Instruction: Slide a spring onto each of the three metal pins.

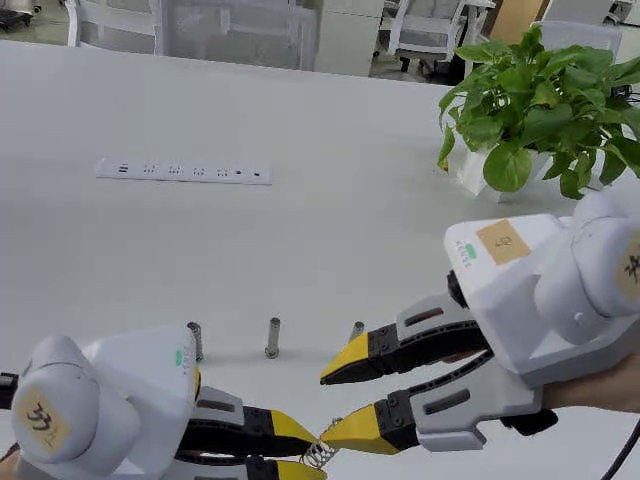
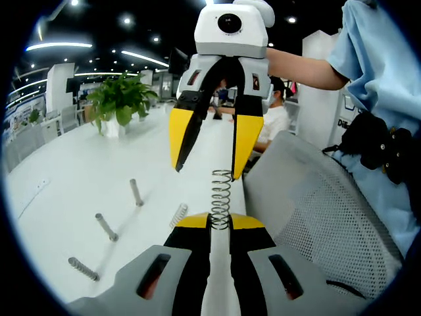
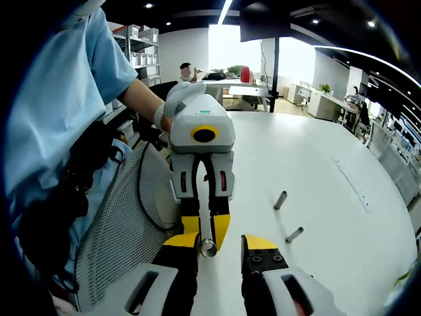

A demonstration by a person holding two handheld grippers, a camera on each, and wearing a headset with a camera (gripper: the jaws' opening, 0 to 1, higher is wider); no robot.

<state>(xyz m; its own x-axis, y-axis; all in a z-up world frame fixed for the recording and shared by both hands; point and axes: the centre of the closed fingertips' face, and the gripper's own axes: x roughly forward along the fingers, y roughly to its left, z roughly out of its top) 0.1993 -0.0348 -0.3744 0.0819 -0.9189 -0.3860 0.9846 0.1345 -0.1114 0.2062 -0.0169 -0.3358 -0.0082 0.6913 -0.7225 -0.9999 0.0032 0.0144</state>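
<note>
Pinching a spring (image 2: 221, 197) at lower centre, the left gripper (image 2: 220, 222) faces the right gripper (image 2: 209, 168), whose jaws stand wide.

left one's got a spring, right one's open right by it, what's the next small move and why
Probably close the right hand-held gripper on the free end of the spring. The left hand-held gripper is shut on the spring's other end, and the right one's open jaws already stand either side of the free end. A bare pin stands beyond, so a handover looks likely.
</note>
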